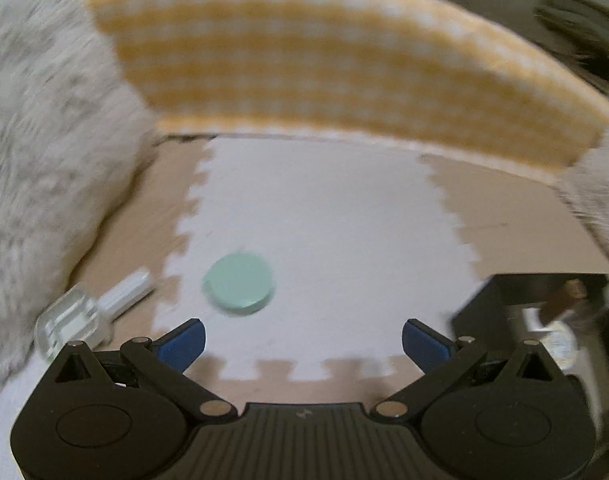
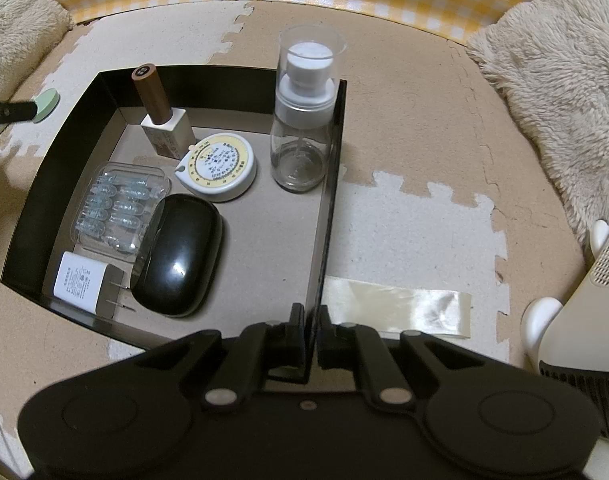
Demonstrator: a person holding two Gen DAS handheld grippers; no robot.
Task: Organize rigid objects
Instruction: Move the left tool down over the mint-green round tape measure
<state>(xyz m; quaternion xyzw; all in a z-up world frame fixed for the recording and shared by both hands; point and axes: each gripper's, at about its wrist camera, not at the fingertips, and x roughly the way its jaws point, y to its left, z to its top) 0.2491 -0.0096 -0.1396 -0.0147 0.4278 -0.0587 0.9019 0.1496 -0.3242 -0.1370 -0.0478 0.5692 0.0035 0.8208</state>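
Note:
In the left wrist view my left gripper (image 1: 303,344) is open and empty above a foam mat. A mint green round disc (image 1: 239,282) lies just ahead of its left finger. A clear and white plastic piece (image 1: 92,310) lies at the left. In the right wrist view my right gripper (image 2: 307,320) is shut on the right wall of a black box (image 2: 328,208). The box holds a clear spray bottle (image 2: 302,120), a round tape measure (image 2: 218,168), a brown-capped bottle (image 2: 160,114), a black case (image 2: 180,254), a clear capsule pack (image 2: 118,206) and a white charger (image 2: 82,282).
A yellow checked cushion (image 1: 324,64) stands behind the mat. Fluffy beige fabric (image 1: 44,152) lies at the left, and also at the right in the right wrist view (image 2: 544,80). A strip of tape (image 2: 400,306) lies right of the box. A cream device (image 2: 584,300) sits far right.

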